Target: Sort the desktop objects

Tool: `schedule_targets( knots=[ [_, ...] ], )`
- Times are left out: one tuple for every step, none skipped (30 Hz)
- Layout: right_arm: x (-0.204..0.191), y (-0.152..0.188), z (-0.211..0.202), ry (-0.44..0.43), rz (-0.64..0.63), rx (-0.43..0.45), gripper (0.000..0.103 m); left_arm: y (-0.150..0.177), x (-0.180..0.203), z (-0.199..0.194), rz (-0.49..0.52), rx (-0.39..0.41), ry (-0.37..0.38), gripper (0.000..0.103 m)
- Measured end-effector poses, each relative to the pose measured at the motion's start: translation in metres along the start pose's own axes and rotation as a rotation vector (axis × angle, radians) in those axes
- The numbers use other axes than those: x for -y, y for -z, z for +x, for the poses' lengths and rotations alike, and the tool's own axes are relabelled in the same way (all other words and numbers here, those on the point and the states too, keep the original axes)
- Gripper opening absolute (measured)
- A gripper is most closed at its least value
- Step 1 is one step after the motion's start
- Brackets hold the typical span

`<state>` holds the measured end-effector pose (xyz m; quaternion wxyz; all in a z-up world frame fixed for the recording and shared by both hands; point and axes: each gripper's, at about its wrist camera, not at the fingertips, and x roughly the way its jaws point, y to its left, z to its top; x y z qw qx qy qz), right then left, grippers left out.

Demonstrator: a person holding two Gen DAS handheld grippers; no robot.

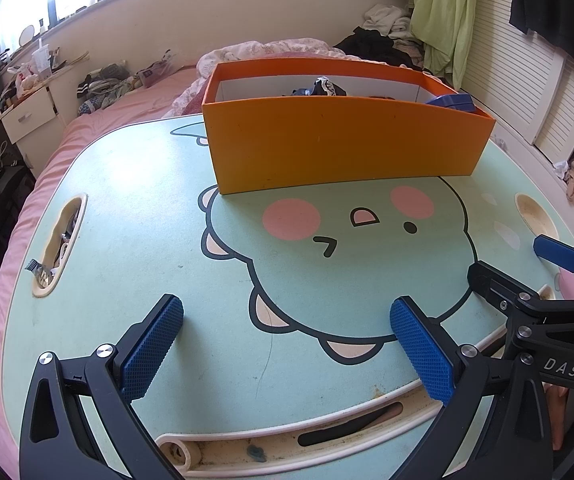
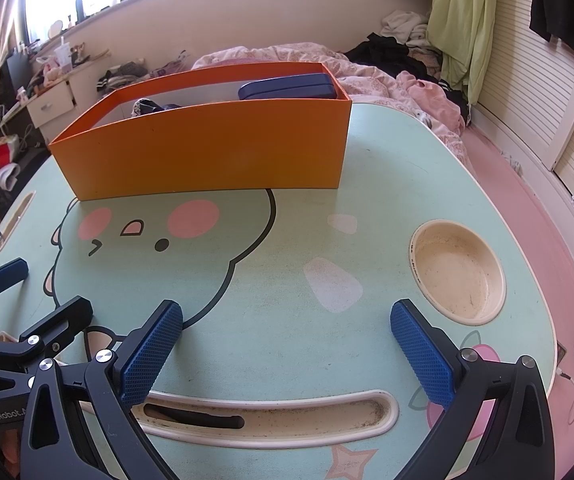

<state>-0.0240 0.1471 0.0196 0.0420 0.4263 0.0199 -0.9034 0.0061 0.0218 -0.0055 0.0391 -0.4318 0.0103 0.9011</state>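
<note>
Left gripper (image 1: 287,344): blue pads spread wide, nothing held. Right gripper (image 2: 287,344): same, jaws apart and empty. Both near edge of mint-green cartoon lap table (image 2: 287,320). One orange rectangular cardboard box (image 2: 207,152) at far side holds one dark-blue case (image 2: 287,86) and one patterned cloth bundle (image 1: 321,87). Table on pink bed (image 1: 99,116). Readable: "DAS", "GenRobot".

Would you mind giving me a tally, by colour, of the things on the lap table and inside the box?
Orange: 1, the box.
Dark blue: 1, the case lying inside the box.
Black and white: 1, a crumpled item in the box; what it is cannot be told.
Total: 3, on the lap table.
</note>
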Motion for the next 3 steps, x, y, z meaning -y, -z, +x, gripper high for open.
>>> schedule_targets(
  knots=[
    [-0.0001,-0.0001,0.0001,0.0,0.0,0.0,0.103,-0.0011,0.0001,0.0004,-0.001,0.0,-0.001,0.103],
    [0.0,-0.0003,0.0002,0.0,0.0,0.0,0.103,-0.0018,0.0006,0.0005,-0.001,0.0,-0.001,0.103],
    [0.0,-0.0004,0.0002,0.0,0.001,0.0,0.103,-0.0017,0.0005,0.0005,-0.001,0.0,-0.001,0.103]
  ],
)
